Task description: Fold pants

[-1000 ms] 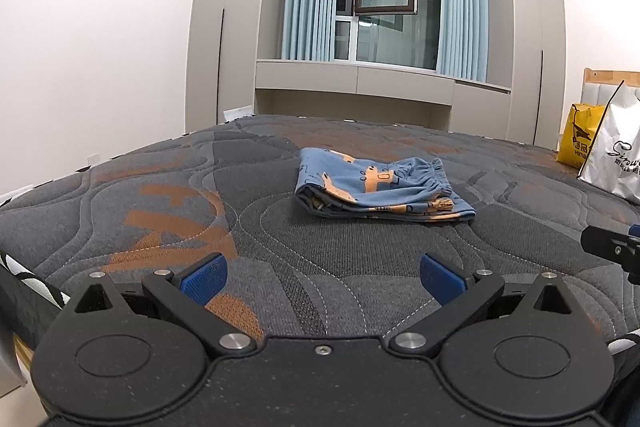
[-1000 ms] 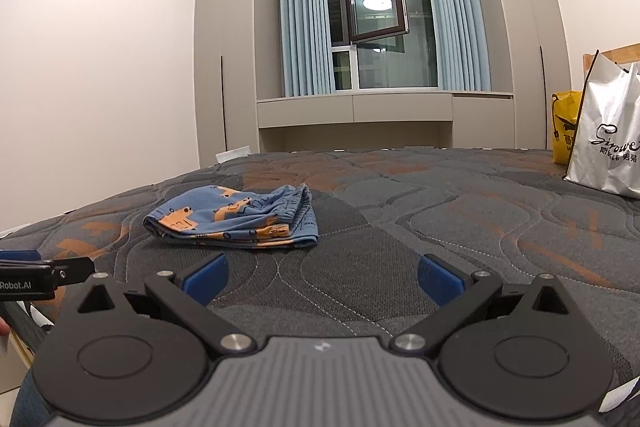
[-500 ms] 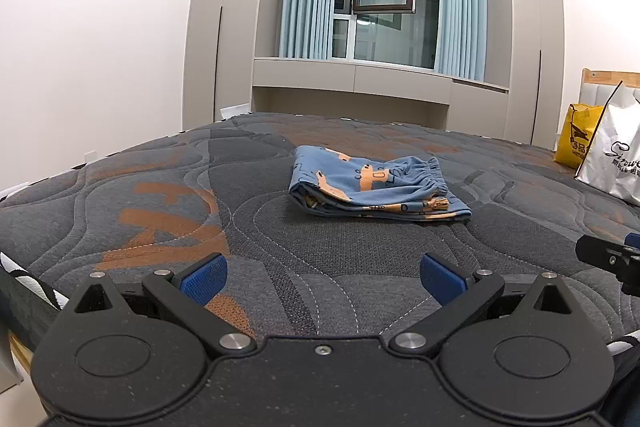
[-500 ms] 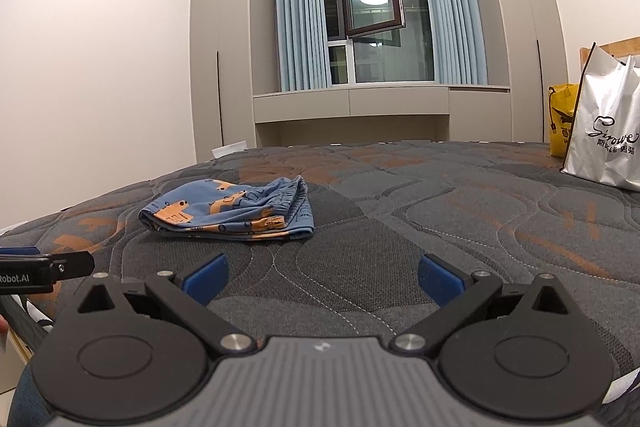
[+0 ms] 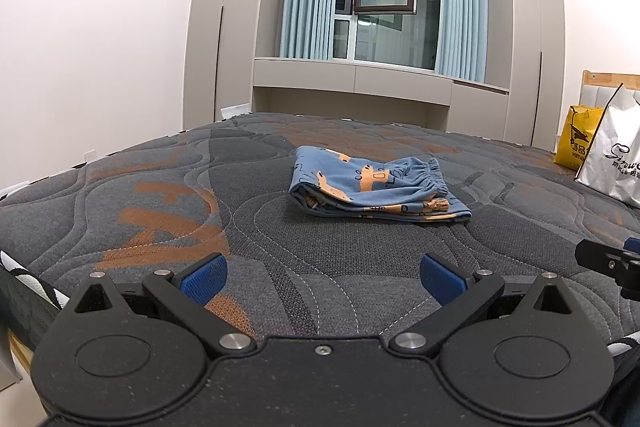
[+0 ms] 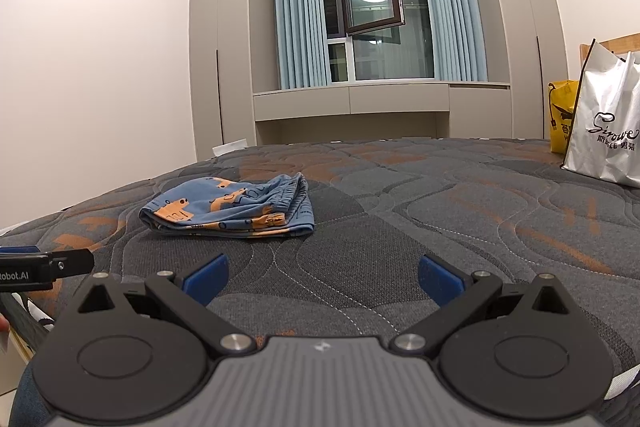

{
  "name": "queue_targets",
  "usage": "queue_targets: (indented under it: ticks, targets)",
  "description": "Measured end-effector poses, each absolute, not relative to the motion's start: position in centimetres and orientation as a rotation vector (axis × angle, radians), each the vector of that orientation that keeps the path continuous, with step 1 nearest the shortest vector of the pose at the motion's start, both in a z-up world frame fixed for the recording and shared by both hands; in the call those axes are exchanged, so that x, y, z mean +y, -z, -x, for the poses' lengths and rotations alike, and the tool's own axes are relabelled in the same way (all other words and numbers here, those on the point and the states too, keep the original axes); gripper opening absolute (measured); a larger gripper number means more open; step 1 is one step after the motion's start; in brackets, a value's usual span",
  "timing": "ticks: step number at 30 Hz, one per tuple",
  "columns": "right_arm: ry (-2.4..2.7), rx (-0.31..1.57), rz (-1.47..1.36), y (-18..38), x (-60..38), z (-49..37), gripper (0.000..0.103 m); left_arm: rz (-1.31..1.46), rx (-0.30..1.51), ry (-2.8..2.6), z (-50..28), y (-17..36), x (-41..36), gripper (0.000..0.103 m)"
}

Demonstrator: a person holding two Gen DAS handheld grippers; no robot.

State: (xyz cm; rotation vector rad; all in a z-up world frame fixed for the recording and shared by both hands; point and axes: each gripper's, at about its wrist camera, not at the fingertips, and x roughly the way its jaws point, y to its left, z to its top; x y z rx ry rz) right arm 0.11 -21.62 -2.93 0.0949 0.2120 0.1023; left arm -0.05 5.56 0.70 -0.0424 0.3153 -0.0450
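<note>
Both cameras have tipped slightly upward over the last second, so more of the window and ceiling shows, while the folded pants [image 5: 376,189] have stayed put. They lie as a compact blue bundle with orange prints, flat on the grey and orange quilted mattress [image 5: 160,211], elastic waistband toward the right. Well short of them, the left gripper [image 5: 322,277] hovers over the near edge of the mattress with jaws spread wide and empty. The right gripper [image 6: 322,277] is likewise wide open, holding nothing, with the pants [image 6: 232,209] ahead to its left. At the far right of the mattress stand a white shopping bag [image 6: 608,131] and a yellow bag [image 6: 560,119].
</note>
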Motion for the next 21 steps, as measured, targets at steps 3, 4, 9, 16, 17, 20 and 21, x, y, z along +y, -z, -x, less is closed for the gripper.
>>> queue_targets:
  ticks: [3, 4, 9, 16, 17, 20, 21]
  targets:
    - [-0.103, 0.214, -0.098, 2.94, -21.66, -0.09, 0.103, 0.042, 0.316, 0.045, 0.07, -0.69, 5.52, 0.102]
    - [-0.103, 0.215, -0.099, 2.95, -21.71, -0.07, 0.103, 0.042, 0.316, 0.046, 0.07, -0.68, 5.51, 0.102]
    - [-0.103, 0.216, -0.1, 2.94, -21.82, 0.04, 0.103, 0.045, 0.318, 0.047, 0.1, -0.71, 5.55, 0.102]
    - [-0.104, 0.22, -0.1, 2.98, -21.93, 0.13, 0.103, 0.05, 0.319, 0.051, 0.17, -0.64, 5.62, 0.102]
    - [-0.105, 0.221, -0.101, 2.98, -21.94, 0.16, 0.103, 0.05, 0.318, 0.051, 0.18, -0.65, 5.6, 0.102]
    - [-0.105, 0.22, -0.101, 2.95, -21.94, 0.19, 0.103, 0.051, 0.318, 0.053, 0.22, -0.65, 5.56, 0.102]
    - [-0.105, 0.219, -0.101, 2.96, -21.94, 0.24, 0.103, 0.053, 0.316, 0.055, 0.27, -0.64, 5.56, 0.102]
